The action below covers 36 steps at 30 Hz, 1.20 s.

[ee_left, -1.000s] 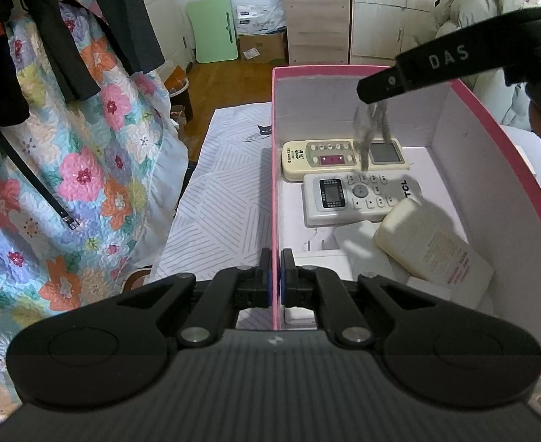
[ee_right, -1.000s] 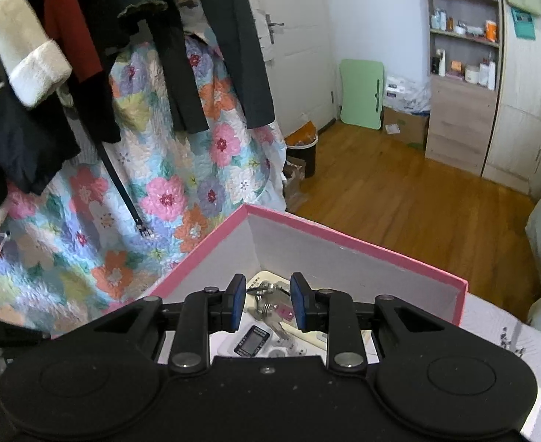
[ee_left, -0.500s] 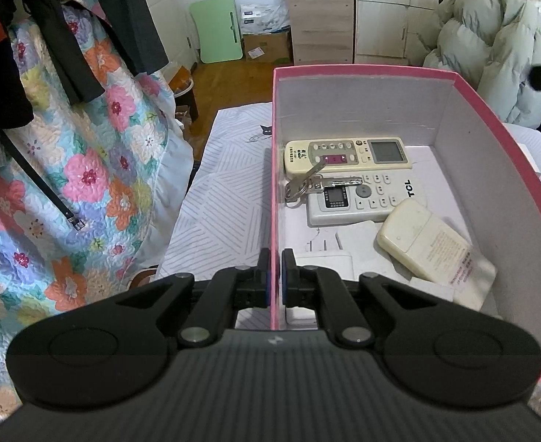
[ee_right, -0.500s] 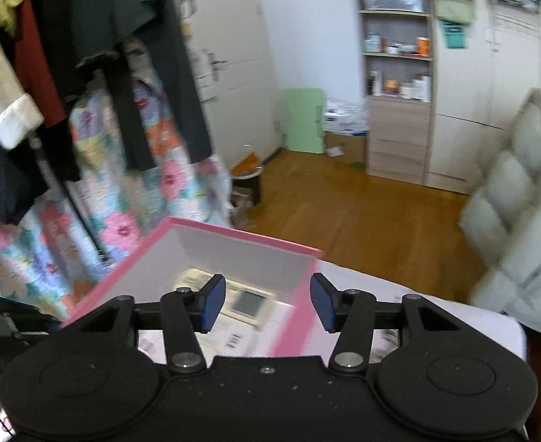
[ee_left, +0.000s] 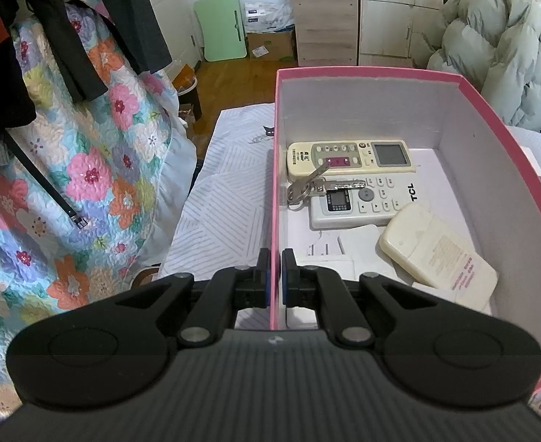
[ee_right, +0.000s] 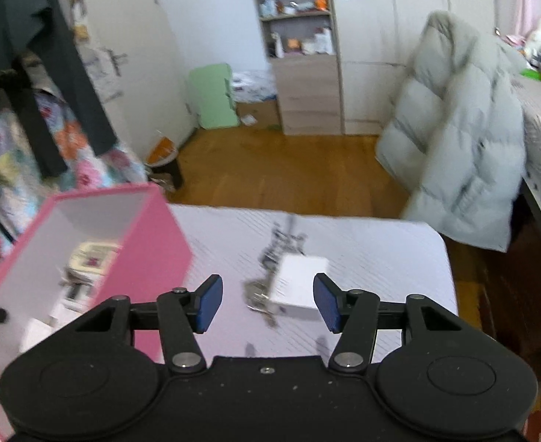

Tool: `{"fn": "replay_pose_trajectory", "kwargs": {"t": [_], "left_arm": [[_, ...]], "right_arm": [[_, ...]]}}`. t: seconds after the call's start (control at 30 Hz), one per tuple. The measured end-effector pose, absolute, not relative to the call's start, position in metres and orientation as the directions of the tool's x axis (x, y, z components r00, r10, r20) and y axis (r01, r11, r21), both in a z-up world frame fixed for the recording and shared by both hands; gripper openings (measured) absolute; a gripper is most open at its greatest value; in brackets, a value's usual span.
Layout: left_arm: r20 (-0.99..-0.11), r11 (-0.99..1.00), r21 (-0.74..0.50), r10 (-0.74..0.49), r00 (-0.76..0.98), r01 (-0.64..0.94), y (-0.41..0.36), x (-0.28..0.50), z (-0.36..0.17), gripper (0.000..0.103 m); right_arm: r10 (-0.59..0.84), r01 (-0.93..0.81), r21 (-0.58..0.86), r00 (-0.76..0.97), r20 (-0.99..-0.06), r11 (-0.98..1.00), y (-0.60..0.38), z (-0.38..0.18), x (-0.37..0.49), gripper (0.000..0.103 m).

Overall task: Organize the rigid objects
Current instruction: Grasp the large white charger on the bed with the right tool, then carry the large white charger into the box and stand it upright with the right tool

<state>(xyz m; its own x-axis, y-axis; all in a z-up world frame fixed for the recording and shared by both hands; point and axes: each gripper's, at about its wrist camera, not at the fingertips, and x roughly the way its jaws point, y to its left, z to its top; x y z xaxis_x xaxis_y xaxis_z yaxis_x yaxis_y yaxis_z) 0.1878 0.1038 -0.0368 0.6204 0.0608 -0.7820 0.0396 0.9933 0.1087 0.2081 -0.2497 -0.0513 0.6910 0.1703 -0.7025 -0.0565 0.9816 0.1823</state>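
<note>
My left hand-held gripper (ee_left: 276, 276) pinches the pink box (ee_left: 491, 118) wall; my right hand-held gripper (ee_right: 268, 302), jaws opening and empty, hangs above the desk's (ee_right: 381, 250) white block (ee_right: 300, 280).

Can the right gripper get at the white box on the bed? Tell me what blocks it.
Probably yes. The right gripper is empty, its jaws opening, and the white box lies in the open ahead, with keys beside it and the pink box off to one side.

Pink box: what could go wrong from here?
The left gripper pinches only the pink box's thin side wall, so the box could tip or slip. The keys lie loose across two remotes and may slide. The right gripper, jaws opening, nears a white box beside blurred metal bits; it might grab both.
</note>
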Motion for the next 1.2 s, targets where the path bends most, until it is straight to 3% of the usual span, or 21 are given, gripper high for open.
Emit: {"fn": "replay_pose_trajectory", "kwargs": {"t": [0.33,0.47,0.57,0.67,0.97,1.2], "left_arm": [[-0.779,0.993,0.11,0.066,0.624,0.032,0.104,0.187,-0.038,0.005],[-0.78,0.994,0.109,0.067,0.622,0.029,0.104,0.187,-0.038,0.005],[-0.782,0.993,0.11,0.068,0.619,0.029,0.103,0.188,-0.038,0.005],[-0.785,0.996,0.092,0.063,0.617,0.015,0.106,0.189,-0.037,0.005],[-0.793,0.999,0.045,0.03,0.608,0.01,0.114,0.189,-0.034,0.004],[-0.794,0.998,0.059,0.038,0.607,0.015,0.111,0.187,-0.033,0.004]], "right_arm": [[0.17,0.036,0.241,0.609,-0.775,0.97,-0.269,-0.102,0.258,0.06],[0.173,0.056,0.249,0.577,-0.798,0.967,-0.263,-0.116,0.278,0.065],[0.151,0.047,0.224,0.604,-0.782,0.973,-0.258,-0.118,0.284,0.066],[0.13,0.062,0.214,0.622,-0.772,0.975,-0.259,-0.117,0.285,0.061],[0.134,0.147,0.305,0.666,-0.734,0.941,-0.269,-0.112,0.256,0.057],[0.289,0.023,0.445,0.729,-0.621,0.895,-0.267,-0.081,0.206,0.054]]}}
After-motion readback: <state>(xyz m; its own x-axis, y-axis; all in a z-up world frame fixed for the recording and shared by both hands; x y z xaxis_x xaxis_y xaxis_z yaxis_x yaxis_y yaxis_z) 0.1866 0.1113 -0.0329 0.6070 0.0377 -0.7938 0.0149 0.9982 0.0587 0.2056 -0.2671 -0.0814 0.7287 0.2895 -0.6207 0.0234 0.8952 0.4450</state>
